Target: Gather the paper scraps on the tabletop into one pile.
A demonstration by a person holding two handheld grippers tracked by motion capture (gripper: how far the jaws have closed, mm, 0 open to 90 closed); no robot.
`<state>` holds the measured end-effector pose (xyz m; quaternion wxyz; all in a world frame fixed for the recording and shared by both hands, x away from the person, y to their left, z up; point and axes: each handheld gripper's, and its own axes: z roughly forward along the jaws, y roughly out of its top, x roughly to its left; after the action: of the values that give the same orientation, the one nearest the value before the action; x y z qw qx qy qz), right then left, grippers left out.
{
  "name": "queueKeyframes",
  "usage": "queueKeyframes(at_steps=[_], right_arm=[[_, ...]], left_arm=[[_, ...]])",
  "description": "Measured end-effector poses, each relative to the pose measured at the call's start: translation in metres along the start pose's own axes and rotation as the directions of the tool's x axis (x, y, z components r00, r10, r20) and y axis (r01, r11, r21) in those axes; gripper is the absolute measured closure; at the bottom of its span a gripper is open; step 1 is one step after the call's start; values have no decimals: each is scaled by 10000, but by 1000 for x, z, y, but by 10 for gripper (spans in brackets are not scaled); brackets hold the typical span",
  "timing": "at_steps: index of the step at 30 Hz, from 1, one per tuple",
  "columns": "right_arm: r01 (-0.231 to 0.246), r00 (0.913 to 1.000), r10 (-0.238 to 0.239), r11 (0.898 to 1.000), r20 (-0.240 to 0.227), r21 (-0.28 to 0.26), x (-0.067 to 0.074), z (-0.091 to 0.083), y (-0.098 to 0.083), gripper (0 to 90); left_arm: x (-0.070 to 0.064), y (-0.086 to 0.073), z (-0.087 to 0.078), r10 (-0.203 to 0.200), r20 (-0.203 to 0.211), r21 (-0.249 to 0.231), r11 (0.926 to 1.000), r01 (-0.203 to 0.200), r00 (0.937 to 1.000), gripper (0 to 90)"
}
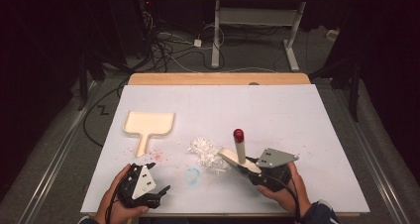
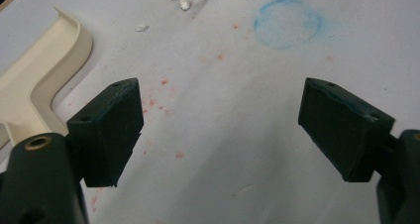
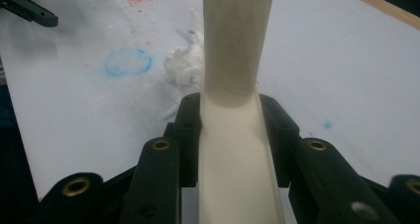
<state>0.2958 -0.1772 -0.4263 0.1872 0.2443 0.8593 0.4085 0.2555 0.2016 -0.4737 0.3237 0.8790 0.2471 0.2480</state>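
Note:
A cream tool [image 1: 239, 154] with a red tip [image 1: 238, 134] stands tilted over the table's front middle. My right gripper [image 1: 249, 173] is shut on its lower part. In the right gripper view the cream shaft [image 3: 233, 60] runs up between the two black jaws of my right gripper [image 3: 230, 116], which press on both its sides. A pile of white scraps [image 1: 207, 152] lies just left of the tool. A cream dustpan [image 1: 148, 123] lies flat at the left. My left gripper [image 1: 158, 179] rests near the front left edge, open, with bare table between the jaws of my left gripper [image 2: 220, 110].
A blue ring stain [image 1: 192, 175] marks the white table sheet [image 1: 277, 110] in front of the scraps. Red specks [image 1: 156, 156] are scattered by the dustpan's handle. A wooden edge [image 1: 218, 79] borders the far side. Cables and a desk frame [image 1: 216, 30] stand beyond.

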Motion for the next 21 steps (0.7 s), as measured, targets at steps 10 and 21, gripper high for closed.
queueKeyframes(at_steps=[10, 21], right_arm=[[138, 9996, -151, 9982, -230, -584, 7, 20, 18, 675], [45, 9971, -153, 9896, -740, -1435, -4, -21, 14, 675]], left_arm=[[0, -1, 0, -77, 9, -15, 10000, 77, 10000, 168], [0, -1, 0, -84, -49, 43, 10000, 84, 10000, 168]])
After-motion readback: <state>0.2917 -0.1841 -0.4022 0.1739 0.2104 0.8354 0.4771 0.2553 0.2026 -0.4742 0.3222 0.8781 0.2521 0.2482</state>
